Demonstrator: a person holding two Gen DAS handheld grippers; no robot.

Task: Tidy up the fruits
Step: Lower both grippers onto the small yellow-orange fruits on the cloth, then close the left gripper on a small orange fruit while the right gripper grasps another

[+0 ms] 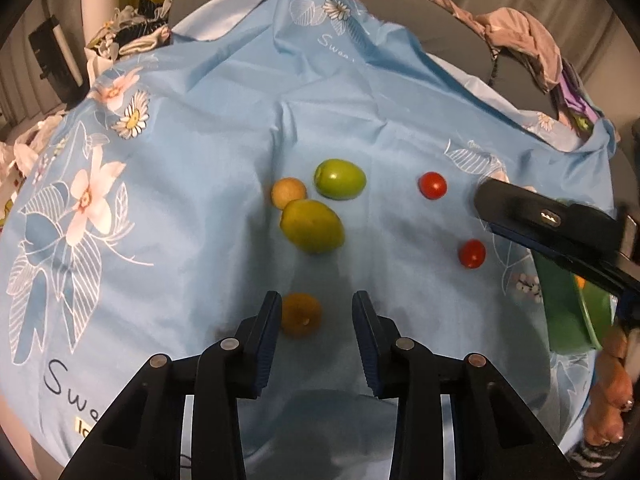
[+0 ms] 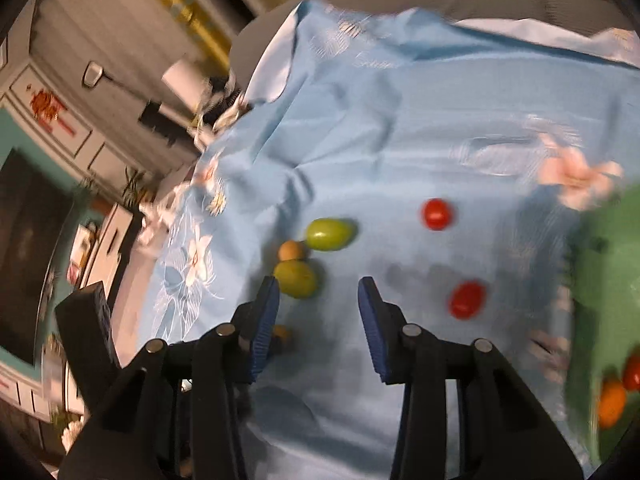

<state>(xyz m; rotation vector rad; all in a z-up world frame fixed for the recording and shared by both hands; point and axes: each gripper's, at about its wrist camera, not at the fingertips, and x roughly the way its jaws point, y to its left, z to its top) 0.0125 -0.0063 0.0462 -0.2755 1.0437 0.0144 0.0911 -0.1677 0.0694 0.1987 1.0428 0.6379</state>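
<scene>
Left tongs (image 1: 315,344), black with blue ribbed pads, stand spread above the near edge of the counter, nothing between the pads. A small round orange fruit (image 1: 300,314) lies on the cloth just beyond and beside the left pad, not gripped. Farther toward the middle of the counter sits a cluster: a large yellow-green oval fruit (image 1: 312,226), a small tan round fruit (image 1: 289,192) touching its far left side, and a glossy green oval fruit (image 1: 340,179) just beside both. Two small red tomatoes lie well apart from the cluster toward the right edge, one nearer (image 1: 472,253) and one farther (image 1: 433,185). All rest on a light blue floral-printed cloth (image 1: 200,160) covering the round grey counter (image 1: 452,24).

Right tongs (image 2: 318,330), of the same build, are likewise spread and hold nothing; this view is motion-blurred. In the left wrist view the right tongs appear at the right edge, over a green dish (image 1: 576,312). The right wrist view shows that dish at the right edge of the counter, containing an orange fruit (image 2: 611,402) and a red one (image 2: 633,372). Crumpled garments (image 1: 520,36) lie on the far right of the counter, and patterned fabric (image 1: 132,32) on the far left.
</scene>
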